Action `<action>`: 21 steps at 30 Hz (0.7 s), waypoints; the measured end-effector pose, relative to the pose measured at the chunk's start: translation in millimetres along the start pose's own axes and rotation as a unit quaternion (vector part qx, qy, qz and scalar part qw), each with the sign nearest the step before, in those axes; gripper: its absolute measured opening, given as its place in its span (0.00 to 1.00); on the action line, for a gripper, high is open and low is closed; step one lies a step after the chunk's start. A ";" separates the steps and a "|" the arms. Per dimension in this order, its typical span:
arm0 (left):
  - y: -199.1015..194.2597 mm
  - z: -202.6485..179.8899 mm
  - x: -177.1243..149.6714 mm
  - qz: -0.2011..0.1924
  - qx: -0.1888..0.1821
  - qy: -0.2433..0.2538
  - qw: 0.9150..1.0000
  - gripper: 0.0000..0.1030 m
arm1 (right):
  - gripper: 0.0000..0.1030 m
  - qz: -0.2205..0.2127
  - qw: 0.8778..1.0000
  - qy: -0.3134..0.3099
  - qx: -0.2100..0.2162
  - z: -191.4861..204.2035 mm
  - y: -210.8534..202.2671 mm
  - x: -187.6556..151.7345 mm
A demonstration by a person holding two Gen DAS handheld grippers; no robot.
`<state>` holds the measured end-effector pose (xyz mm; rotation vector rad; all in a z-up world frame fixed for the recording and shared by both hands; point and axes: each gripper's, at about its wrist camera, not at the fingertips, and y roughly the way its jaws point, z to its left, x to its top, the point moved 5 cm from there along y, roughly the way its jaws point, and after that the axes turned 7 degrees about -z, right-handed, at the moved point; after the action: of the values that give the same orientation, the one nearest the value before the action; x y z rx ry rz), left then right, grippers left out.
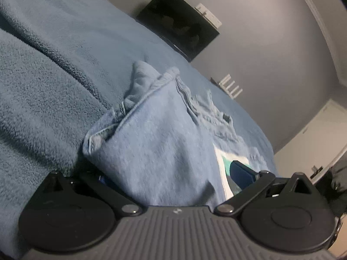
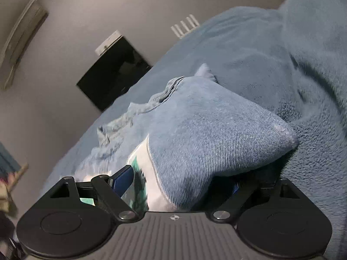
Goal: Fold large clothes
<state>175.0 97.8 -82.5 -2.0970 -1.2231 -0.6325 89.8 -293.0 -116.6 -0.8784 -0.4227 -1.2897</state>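
Light blue denim jeans (image 1: 160, 134) lie on a fleece blanket, waistband and bunched pocket lining toward the far side. In the left wrist view a folded part drapes between the wide-set fingers of my left gripper (image 1: 171, 173); the right blue pad (image 1: 240, 173) shows clear of the denim and the left pad is mostly covered. In the right wrist view a thick fold of the jeans (image 2: 212, 130) rests between the spread fingers of my right gripper (image 2: 180, 179), whose left pad (image 2: 122, 179) stands apart from it. White cloth with a teal print (image 2: 141, 171) peeks from under the denim.
The blue fleece blanket (image 1: 43, 99) covers the bed and rises in thick rolls at the left of the left wrist view and at the right (image 2: 314, 86) of the right wrist view. A dark screen (image 1: 180, 23) and a white router (image 1: 231, 87) stand by the grey wall.
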 end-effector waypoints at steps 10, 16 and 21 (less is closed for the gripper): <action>7.8 13.3 8.3 -0.013 0.039 -0.020 0.999 0.39 | 0.69 -0.010 1.000 0.017 -0.015 -4.8 16.4 8.9; -1.2 -15.0 23.2 -0.022 0.017 0.011 1.000 0.16 | 0.37 -0.038 0.997 -0.070 -0.019 28.1 8.2 13.5; -24.3 -39.6 33.5 -0.023 -0.010 0.018 1.000 0.10 | 0.17 -0.053 0.995 -0.086 0.006 45.9 -26.0 26.3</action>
<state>165.1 98.2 -26.1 -2.0705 -1.2517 -0.7036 81.0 -275.8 -60.9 -0.9716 -0.6201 -1.3119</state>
